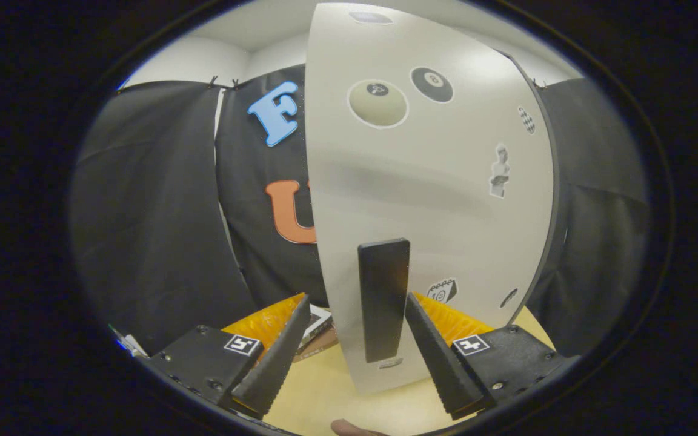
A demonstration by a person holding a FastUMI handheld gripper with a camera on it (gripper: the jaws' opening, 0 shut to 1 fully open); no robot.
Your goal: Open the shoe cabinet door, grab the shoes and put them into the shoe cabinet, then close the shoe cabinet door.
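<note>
The white shoe cabinet door [434, 200], dotted with stickers, stands tall right in front of me, its left edge facing me. Its black upright handle [383, 300] lies between my fingers. My gripper [356, 300] is open: the right finger [437, 354] has its tip at the handle's right side, while the left finger [276, 354] stays apart from it, just left of the door's edge. I cannot tell whether the right tip touches the handle.
A pale wooden tabletop [331, 387] lies under the fingers. A flat dark and white object [319, 324] rests on it beyond the left finger. Black cloth walls hang on both sides of the door. A person's fingertip [352, 429] shows below the gripper.
</note>
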